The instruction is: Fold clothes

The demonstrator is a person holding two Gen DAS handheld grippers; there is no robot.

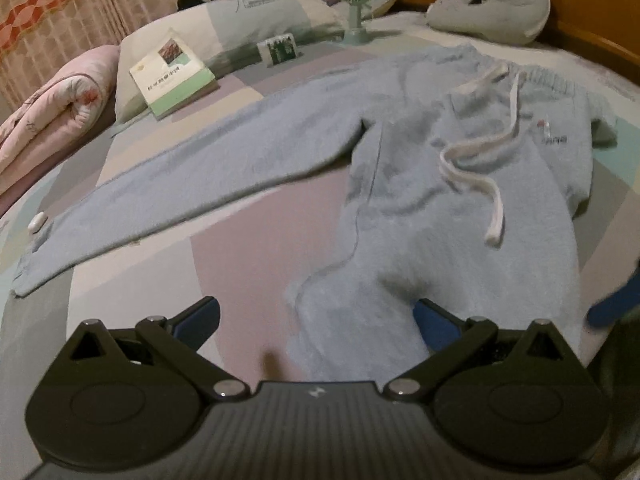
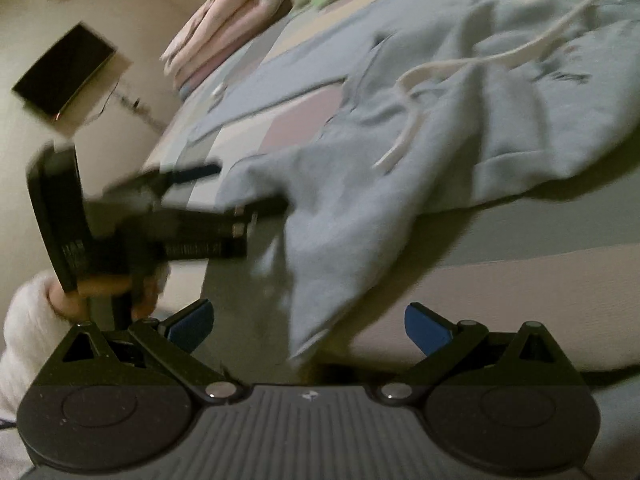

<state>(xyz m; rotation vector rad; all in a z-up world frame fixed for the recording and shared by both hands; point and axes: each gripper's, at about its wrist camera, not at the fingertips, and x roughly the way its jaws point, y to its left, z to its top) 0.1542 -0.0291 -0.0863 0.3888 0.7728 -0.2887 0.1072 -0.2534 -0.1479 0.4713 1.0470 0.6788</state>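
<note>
With both claws gaping wide, left claw [image 1: 316,320] straddles the sweatpants [image 1: 420,184] leg end on the bed [image 1: 240,240]; right claw [image 2: 308,324] holds nothing, sweatpants hem just ahead.

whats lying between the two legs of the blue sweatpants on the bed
Nothing but bare patchwork bedsheet lies between the two legs of the sweatpants; the left wrist view shows it best.

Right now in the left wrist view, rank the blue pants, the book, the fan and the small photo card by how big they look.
1. Blue pants
2. Book
3. Fan, though it stands farther back, so its true size is unsure
4. Photo card
</note>
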